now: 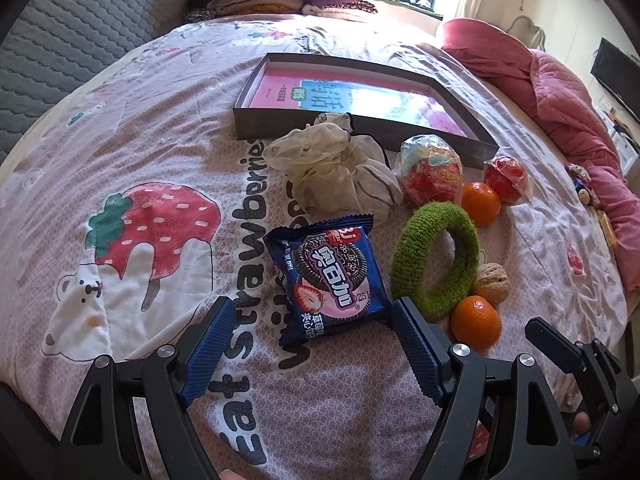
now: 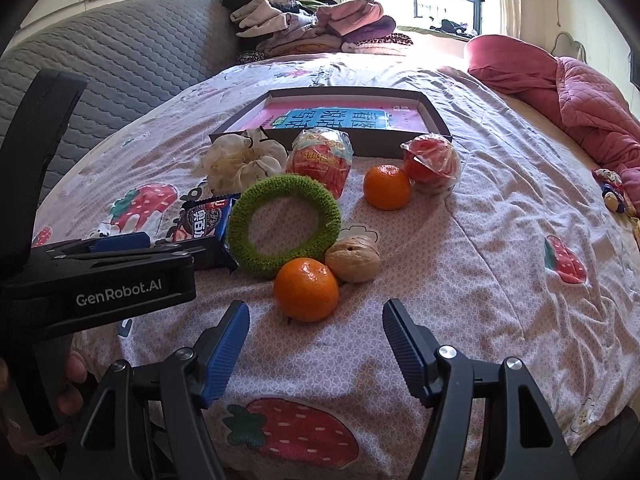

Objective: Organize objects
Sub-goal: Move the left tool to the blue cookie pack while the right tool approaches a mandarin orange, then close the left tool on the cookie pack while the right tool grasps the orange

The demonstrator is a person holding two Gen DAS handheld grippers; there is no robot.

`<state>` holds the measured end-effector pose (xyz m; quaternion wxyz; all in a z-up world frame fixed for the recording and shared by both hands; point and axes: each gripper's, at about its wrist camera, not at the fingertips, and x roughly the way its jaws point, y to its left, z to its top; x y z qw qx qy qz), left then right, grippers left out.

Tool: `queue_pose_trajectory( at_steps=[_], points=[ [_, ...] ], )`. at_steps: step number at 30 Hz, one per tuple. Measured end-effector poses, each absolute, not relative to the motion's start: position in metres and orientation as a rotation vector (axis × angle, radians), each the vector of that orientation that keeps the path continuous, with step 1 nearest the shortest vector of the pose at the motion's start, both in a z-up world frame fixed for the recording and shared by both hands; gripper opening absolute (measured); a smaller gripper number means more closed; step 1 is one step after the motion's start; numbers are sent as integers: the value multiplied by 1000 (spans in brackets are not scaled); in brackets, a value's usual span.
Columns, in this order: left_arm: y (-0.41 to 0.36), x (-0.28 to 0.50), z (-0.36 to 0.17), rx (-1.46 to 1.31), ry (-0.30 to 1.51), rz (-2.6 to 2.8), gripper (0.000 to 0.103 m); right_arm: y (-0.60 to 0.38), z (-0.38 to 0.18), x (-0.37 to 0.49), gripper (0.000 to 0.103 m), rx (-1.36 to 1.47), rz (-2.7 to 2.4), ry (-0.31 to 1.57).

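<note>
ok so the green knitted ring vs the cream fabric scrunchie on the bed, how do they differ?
The green knitted ring holds a firm round shape with an open centre; the cream fabric scrunchie is crumpled, its hole closed up. The ring is fuzzy yarn, the scrunchie thin sheer cloth. The ring sits beside the near orange mandarin and brown walnut; the scrunchie lies against the grey shallow box. Neither is gripped.

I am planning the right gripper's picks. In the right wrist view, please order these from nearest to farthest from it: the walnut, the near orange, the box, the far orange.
1. Near orange, just ahead of the right gripper, between its open jaws.
2. Walnut, just behind it, slightly right.
3. Far orange, further back, right of centre.
4. Box, farthest, behind all the items.
</note>
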<state>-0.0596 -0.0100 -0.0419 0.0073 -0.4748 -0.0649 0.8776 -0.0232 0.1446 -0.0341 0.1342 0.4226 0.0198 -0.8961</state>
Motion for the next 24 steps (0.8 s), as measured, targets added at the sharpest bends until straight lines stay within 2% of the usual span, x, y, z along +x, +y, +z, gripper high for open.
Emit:
queue_pose_trajectory(
  at_steps=[17, 22, 24],
  points=[
    [-16, -82, -55, -1543, -300, 2719, 81, 139, -44, -32, 68, 1222, -2611, 12],
    [-20, -83, -59, -1534, -322, 2698, 81, 139, -46, -35, 56, 1225, -2617, -1],
    [-23, -80, -60, -1526, -332, 2691, 81, 139, -47, -35, 48, 1227, -2616, -8]
  ],
)
